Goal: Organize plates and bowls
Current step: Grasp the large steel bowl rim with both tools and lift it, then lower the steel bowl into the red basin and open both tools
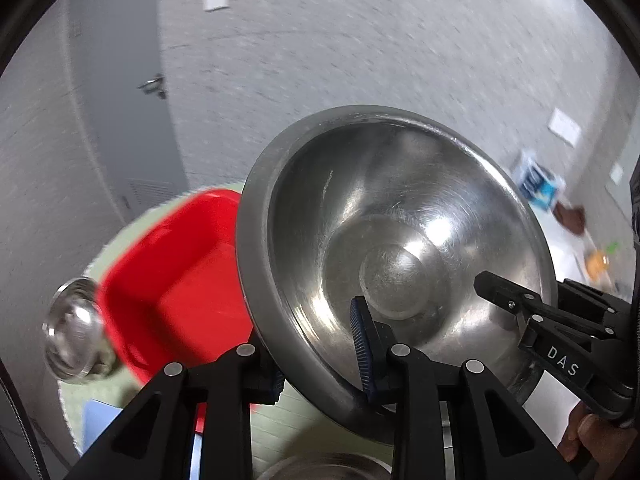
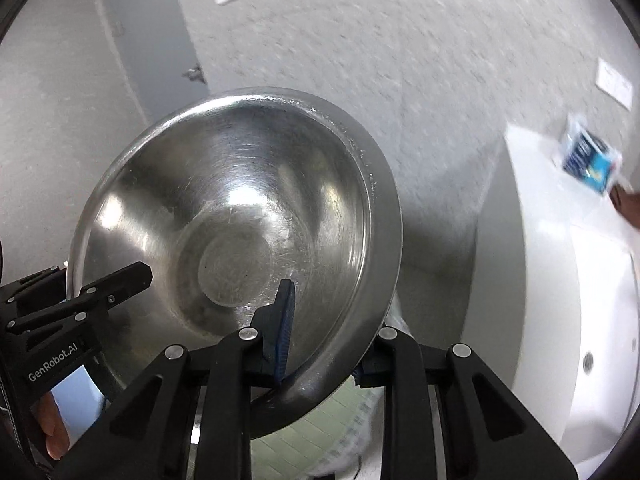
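Note:
A large steel bowl is held tilted in the air between both grippers, its inside facing the cameras. My left gripper is shut on its near left rim, one blue pad inside the bowl and one outside. My right gripper is shut on the opposite rim of the same bowl, and shows at the right of the left wrist view. The left gripper shows at the left of the right wrist view. A second steel bowl's rim peeks in at the bottom.
A red plastic tub sits on a pale green tablecloth, with a small glass or steel bowl to its left. A white counter with a sink lies to the right. A blue-and-white box stands at its far end.

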`<action>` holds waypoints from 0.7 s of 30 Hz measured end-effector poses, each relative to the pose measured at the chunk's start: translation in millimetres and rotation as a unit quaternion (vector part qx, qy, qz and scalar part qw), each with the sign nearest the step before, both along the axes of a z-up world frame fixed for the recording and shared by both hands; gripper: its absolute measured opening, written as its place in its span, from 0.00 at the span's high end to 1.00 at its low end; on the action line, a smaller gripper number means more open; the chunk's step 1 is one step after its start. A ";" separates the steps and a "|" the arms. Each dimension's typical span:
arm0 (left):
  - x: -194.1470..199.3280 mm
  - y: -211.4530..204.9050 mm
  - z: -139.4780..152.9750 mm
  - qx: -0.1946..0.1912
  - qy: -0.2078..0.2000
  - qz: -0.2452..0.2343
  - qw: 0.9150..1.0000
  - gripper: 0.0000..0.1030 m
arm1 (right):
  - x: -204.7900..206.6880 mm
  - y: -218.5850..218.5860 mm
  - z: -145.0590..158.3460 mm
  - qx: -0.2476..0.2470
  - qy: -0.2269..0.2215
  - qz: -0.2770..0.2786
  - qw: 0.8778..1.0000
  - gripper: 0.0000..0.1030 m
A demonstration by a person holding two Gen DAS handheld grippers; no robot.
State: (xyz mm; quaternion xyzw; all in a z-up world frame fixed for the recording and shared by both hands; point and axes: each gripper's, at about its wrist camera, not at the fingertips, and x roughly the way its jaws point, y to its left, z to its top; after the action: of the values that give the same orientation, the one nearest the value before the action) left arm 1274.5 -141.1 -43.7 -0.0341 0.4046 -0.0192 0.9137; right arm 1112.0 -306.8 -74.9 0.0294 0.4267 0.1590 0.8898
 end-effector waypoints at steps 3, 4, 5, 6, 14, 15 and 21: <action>-0.6 37.4 1.9 -0.015 0.003 0.029 0.999 0.76 | 10.9 36.1 10.8 -0.002 -0.010 0.026 1.000 0.77; 0.2 48.2 1.0 -0.016 0.005 0.037 0.999 0.76 | 16.8 49.1 11.9 -0.003 -0.008 0.036 0.999 0.77; -2.9 60.8 3.3 -0.018 0.008 0.044 0.999 0.76 | 22.2 61.9 12.4 -0.002 -0.005 0.047 0.999 0.77; 1.4 73.5 -1.4 -0.018 0.015 0.054 0.998 0.76 | 26.0 73.4 10.9 0.000 -0.002 0.055 0.998 0.77; 10.3 153.5 -24.7 -0.031 0.074 0.080 0.994 0.76 | 53.8 143.8 -23.0 -0.011 0.054 0.099 0.994 0.77; 13.3 159.0 -28.7 -0.030 0.080 0.080 0.993 0.76 | 54.6 146.6 -27.0 -0.012 0.060 0.101 0.993 0.77; 40.1 170.8 -53.9 -0.040 0.118 0.068 0.990 0.76 | 62.1 155.5 -49.8 -0.030 0.091 0.097 0.991 0.77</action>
State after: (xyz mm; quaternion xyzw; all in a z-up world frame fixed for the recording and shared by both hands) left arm 1314.6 29.7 -97.6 -0.1002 0.5050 0.0308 0.8568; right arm 1174.1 -151.4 -124.6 -0.0241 0.5114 0.2280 0.8282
